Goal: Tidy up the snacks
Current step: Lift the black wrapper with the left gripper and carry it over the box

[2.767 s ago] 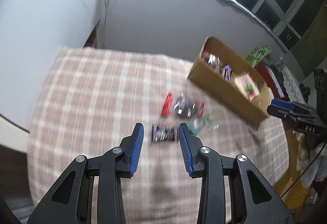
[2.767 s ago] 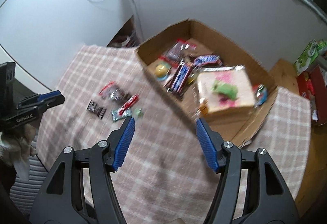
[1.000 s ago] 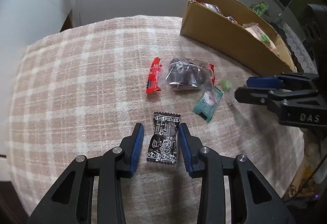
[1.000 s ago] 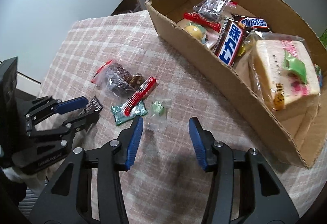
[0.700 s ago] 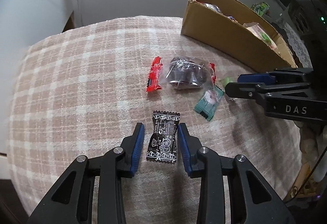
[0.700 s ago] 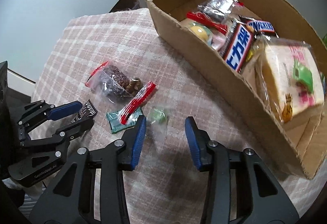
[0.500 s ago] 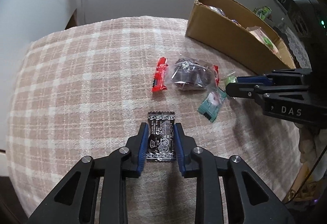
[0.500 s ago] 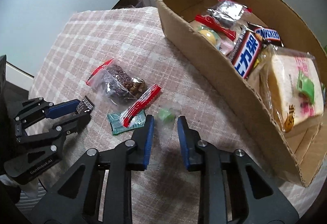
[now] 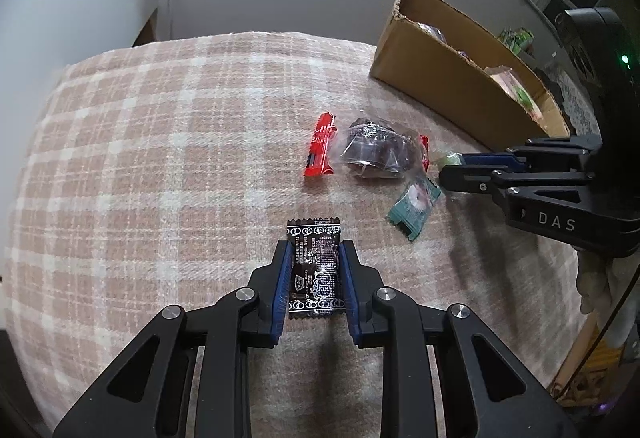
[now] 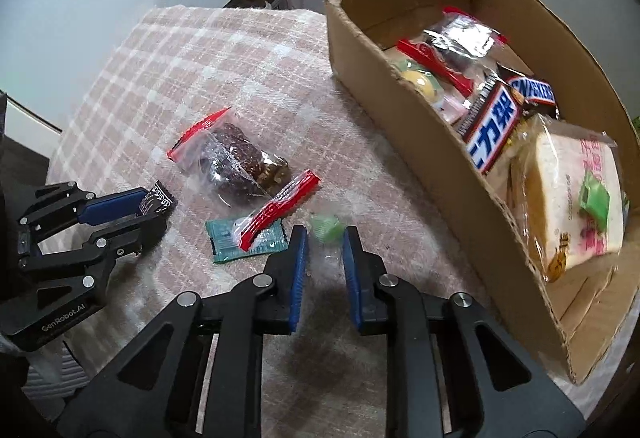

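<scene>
Grasp stage, both hands low over the checked cloth (image 9: 160,142). My left gripper (image 9: 313,262) has its blue pads pressed on the two long edges of the black candy wrapper (image 9: 314,262), which lies flat on the cloth; taking it by the edges lets me lift a thin packet that offers nothing else to hold. My right gripper (image 10: 323,238) has just been closing, and its jaws now stand narrow with the green wrapped sweet (image 10: 326,227) at their tips; the clear wrapper is blurred, so I cannot tell whether the pads already press on it. Three snacks lie loose between my two hands: the clear bag of dark cake (image 10: 236,162), the red stick packet (image 10: 280,210) lying across the teal sachet (image 10: 244,240). The cardboard box (image 10: 404,110) stands at the cloth's far right, already holding chocolate bars and a bagged sandwich. I judge that each hand takes the piece nearest to it, so that both can go to the box together.
</scene>
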The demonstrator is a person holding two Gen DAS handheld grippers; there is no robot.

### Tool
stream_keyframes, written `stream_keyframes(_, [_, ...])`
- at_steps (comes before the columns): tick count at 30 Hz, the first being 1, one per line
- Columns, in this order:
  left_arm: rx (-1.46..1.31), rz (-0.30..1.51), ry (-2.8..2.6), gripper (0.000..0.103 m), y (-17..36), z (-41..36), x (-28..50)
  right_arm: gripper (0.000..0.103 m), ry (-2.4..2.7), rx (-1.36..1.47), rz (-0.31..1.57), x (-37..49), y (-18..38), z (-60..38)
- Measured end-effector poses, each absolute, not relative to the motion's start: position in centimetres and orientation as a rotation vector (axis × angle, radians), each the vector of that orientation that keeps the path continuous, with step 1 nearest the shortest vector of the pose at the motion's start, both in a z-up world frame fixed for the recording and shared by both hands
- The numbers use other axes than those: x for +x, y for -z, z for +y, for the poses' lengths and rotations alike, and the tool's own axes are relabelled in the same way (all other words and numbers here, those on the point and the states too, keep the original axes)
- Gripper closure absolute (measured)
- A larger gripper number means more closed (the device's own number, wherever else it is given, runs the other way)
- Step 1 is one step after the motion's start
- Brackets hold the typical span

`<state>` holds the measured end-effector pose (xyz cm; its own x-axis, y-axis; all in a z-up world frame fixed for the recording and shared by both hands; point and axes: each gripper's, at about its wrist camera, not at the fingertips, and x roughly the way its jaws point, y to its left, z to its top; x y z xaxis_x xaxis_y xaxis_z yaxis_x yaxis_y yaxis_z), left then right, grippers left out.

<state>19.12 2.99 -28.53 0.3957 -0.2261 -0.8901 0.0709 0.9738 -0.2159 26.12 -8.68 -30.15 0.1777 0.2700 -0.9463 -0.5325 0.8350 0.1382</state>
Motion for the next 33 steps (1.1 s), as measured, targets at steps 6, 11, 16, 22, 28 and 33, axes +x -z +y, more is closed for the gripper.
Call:
stream_keyframes(6, [-0.17, 1.134, 0.186, 0.081, 27.2, 4.5, 17.9, 0.084, -0.592, -0.198, 1.255, 24.7, 28.6, -10.8])
stream_keyframes(11, [-0.174, 1.105, 0.194, 0.081, 25.4, 4.6, 17.6, 0.084, -0.603, -0.166, 1.229, 23.8, 26.7, -12.1])
stream_keyframes(16, [-0.167, 1.066, 0.218, 0.081, 23.4, 3.8, 18.2, 0.084, -0.604, -0.138, 1.195, 23.9, 24.4, -13.5])
stream_keyframes(22, [-0.155, 1.009, 0.246, 0.081, 20.8, 2.7, 19.6, 0.084, -0.592, -0.096, 1.152, 24.2, 21.8, -15.5])
stream_keyframes(28, [-0.132, 0.967, 0.276, 0.081, 19.1, -0.1, 21.5, 0.084, -0.566, -0.072, 1.111, 24.6, 19.4, -17.9])
stream_keyframes(33, [-0.108, 0.946, 0.303, 0.081, 18.2, -1.9, 23.1, 0.084, -0.527, -0.06, 1.078, 25.8, 18.2, -19.7])
